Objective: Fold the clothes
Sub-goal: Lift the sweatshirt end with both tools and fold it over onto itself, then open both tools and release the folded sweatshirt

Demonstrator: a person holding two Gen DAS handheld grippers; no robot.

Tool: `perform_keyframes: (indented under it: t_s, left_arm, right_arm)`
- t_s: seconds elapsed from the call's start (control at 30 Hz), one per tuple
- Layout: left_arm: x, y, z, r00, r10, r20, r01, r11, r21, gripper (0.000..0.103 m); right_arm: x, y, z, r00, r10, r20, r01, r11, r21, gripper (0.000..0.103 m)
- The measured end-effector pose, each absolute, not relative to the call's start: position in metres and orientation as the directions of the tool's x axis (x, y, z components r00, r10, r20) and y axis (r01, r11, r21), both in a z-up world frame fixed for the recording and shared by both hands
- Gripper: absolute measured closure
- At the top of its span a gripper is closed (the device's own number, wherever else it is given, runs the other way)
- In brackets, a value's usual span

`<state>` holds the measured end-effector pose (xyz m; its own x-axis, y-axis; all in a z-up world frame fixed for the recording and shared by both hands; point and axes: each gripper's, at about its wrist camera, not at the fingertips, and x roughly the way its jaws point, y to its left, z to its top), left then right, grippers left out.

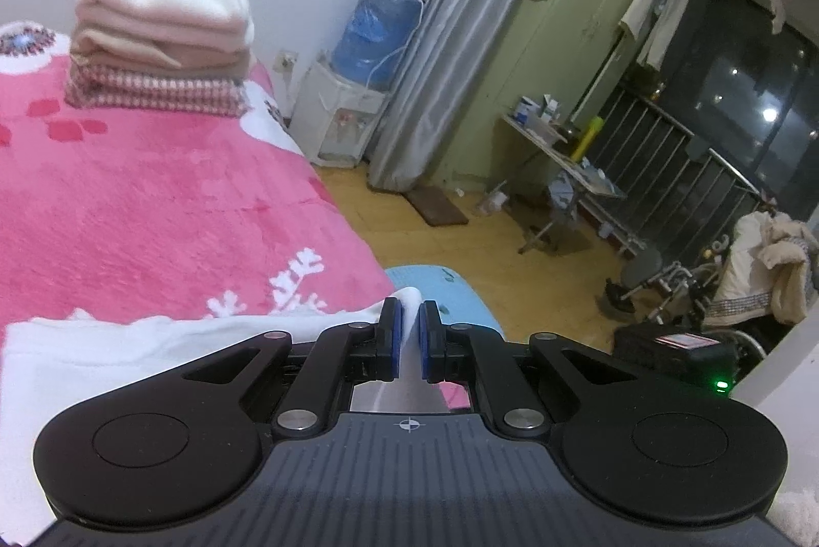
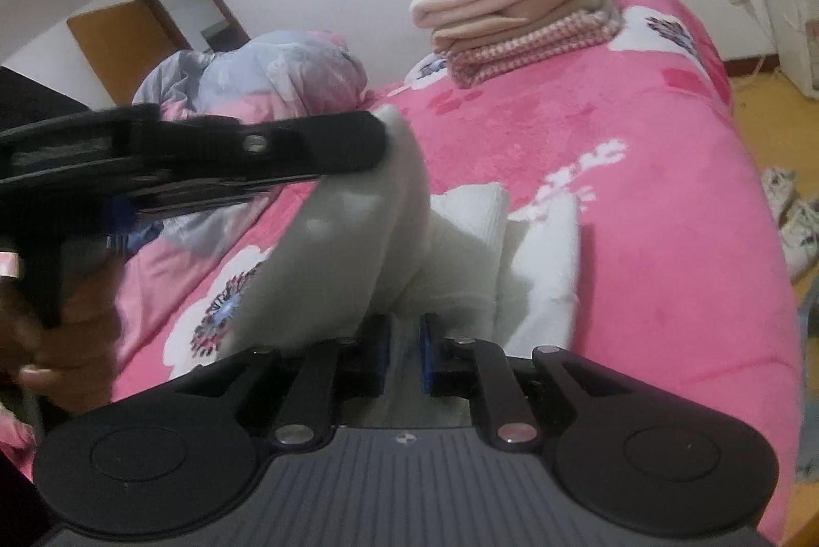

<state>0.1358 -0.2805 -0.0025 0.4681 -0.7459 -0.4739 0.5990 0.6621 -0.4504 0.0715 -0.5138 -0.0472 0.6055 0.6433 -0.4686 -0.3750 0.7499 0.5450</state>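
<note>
A white garment (image 1: 153, 342) lies across the near edge of the pink bed blanket (image 1: 153, 199). My left gripper (image 1: 410, 309) is shut on a corner of it, with white cloth pinched between the blue pads. In the right wrist view the left gripper (image 2: 376, 145) holds that corner lifted, so the white garment (image 2: 476, 235) hangs in a fold down to the bed. My right gripper (image 2: 406, 324) is shut on a lower part of the same cloth, which fills the narrow gap between its pads. A person's hand (image 2: 61, 332) grips the left tool's handle.
A stack of folded clothes (image 1: 158, 40) sits at the far end of the bed, also seen as the stack (image 2: 517, 15). A bundled floral quilt (image 2: 266, 71) lies at the back left. A water dispenser (image 1: 348, 112), a blue stool (image 1: 450, 296) and shoes (image 2: 793, 219) stand on the floor.
</note>
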Motion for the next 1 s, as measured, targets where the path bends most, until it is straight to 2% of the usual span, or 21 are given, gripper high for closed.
perform_keyframes:
  t_s: [0.07, 0.13, 0.27, 0.4, 0.57, 0.87, 1.0]
  left_arm:
    - [0.141, -0.281, -0.005, 0.459, -0.751, -0.474, 0.594, 0.657, -0.465, 0.098]
    - [0.147, -0.283, -0.009, 0.452, -0.755, -0.476, 0.589, 0.653, -0.476, 0.098]
    - [0.151, -0.279, -0.014, 0.438, -0.761, -0.479, 0.566, 0.647, -0.511, 0.098]
    - [0.149, -0.274, -0.008, 0.440, -0.773, -0.456, 0.561, 0.634, -0.532, 0.098]
    - [0.147, -0.268, -0.002, 0.446, -0.778, -0.441, 0.550, 0.628, -0.551, 0.098]
    - [0.142, -0.262, 0.015, 0.470, -0.795, -0.383, 0.571, 0.605, -0.556, 0.098]
    - [0.142, -0.264, 0.020, 0.472, -0.801, -0.368, 0.594, 0.598, -0.539, 0.098]
  right_arm:
    - [0.063, -0.527, -0.047, 0.613, 0.650, -0.450, -0.348, 0.733, 0.585, 0.078]
    - [0.051, -0.545, -0.047, 0.631, 0.650, -0.424, -0.308, 0.711, 0.633, 0.074]
    - [0.027, -0.575, -0.051, 0.675, 0.631, -0.382, -0.222, 0.668, 0.710, 0.073]
    - [0.011, -0.578, -0.056, 0.668, 0.638, -0.384, -0.223, 0.664, 0.714, 0.076]
    - [0.008, -0.567, -0.060, 0.626, 0.655, -0.424, -0.263, 0.689, 0.675, 0.085]
    - [0.010, -0.542, -0.053, 0.534, 0.677, -0.506, -0.408, 0.730, 0.547, 0.089]
    - [0.010, -0.547, -0.050, 0.531, 0.713, -0.458, -0.422, 0.691, 0.587, 0.089]
